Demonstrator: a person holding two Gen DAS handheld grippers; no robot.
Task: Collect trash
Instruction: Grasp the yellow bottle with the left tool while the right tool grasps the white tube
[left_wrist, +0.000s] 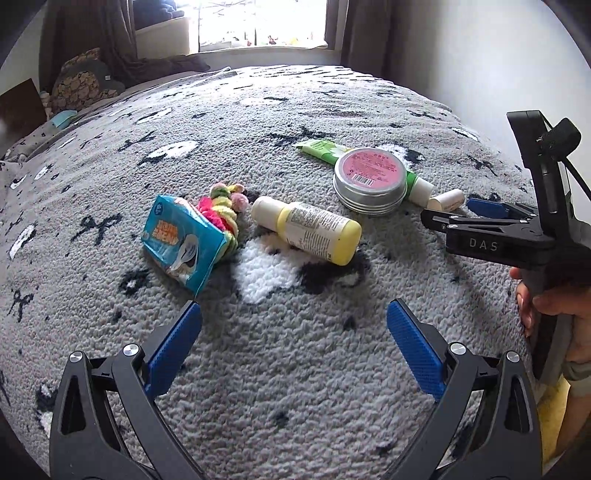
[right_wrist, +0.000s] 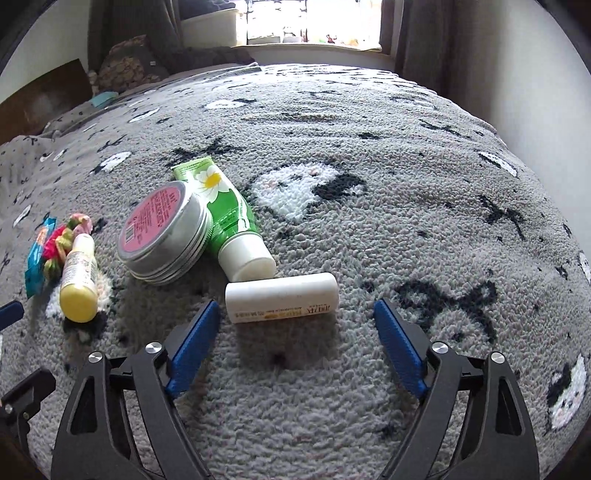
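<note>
Several items lie on a grey patterned blanket (left_wrist: 295, 369). A blue tissue packet (left_wrist: 181, 245), a colourful scrunchie (left_wrist: 221, 206) and a yellow bottle (left_wrist: 306, 229) lie ahead of my left gripper (left_wrist: 294, 325), which stands open above the blanket, empty. A round tin with a pink label (left_wrist: 369, 181) leans on a green tube (right_wrist: 225, 218). A small white tube (right_wrist: 282, 297) lies just ahead of my right gripper (right_wrist: 297, 321), between the lines of its open fingers, untouched. The right gripper (left_wrist: 458, 216) also shows at the right of the left wrist view.
The blanket covers a bed that reaches a window (left_wrist: 258, 22) with dark curtains. Pillows (left_wrist: 81, 81) and a brown board (left_wrist: 22, 107) sit at the far left. A white wall (left_wrist: 498, 55) runs along the right. A hand (left_wrist: 546, 306) holds the right gripper's handle.
</note>
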